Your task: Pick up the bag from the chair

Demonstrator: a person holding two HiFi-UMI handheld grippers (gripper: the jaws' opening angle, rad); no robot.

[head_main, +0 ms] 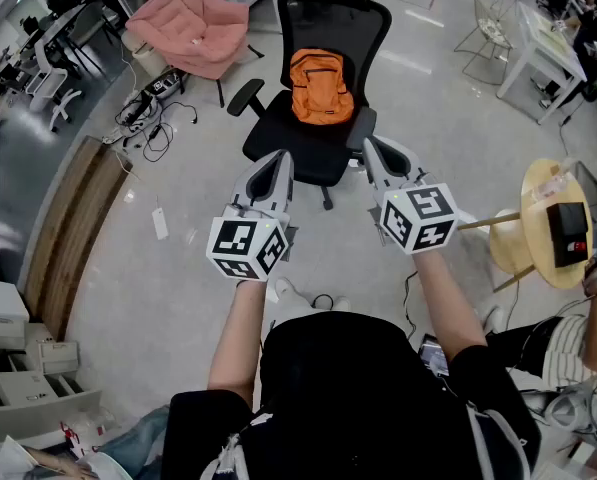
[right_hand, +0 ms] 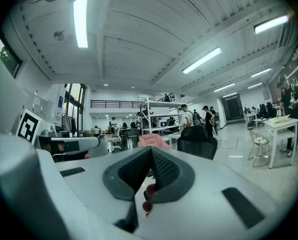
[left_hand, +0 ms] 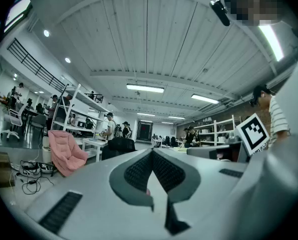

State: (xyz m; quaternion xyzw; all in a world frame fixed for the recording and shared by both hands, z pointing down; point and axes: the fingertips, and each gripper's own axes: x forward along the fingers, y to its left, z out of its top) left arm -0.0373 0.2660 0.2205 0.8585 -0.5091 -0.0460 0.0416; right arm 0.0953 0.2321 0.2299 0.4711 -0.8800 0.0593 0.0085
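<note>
An orange backpack [head_main: 320,88] sits upright on the seat of a black office chair [head_main: 313,143], leaning on its backrest, in the head view. Both grippers are held level in front of the chair, short of it. My left gripper [head_main: 281,158] is shut with nothing in it, near the chair's left front edge. My right gripper [head_main: 370,146] is also shut and empty, by the chair's right armrest. In the right gripper view the chair's black backrest [right_hand: 198,139] rises just beyond the shut jaws; the bag is hidden there. The left gripper view shows the dark chair back [left_hand: 118,146] beyond its jaws.
A pink padded chair [head_main: 193,28] stands at the back left, with cables and a power strip [head_main: 143,113] on the floor beside it. A round wooden table [head_main: 553,223] with a black box is at the right. White tables [head_main: 548,48] stand far right. People work in the background.
</note>
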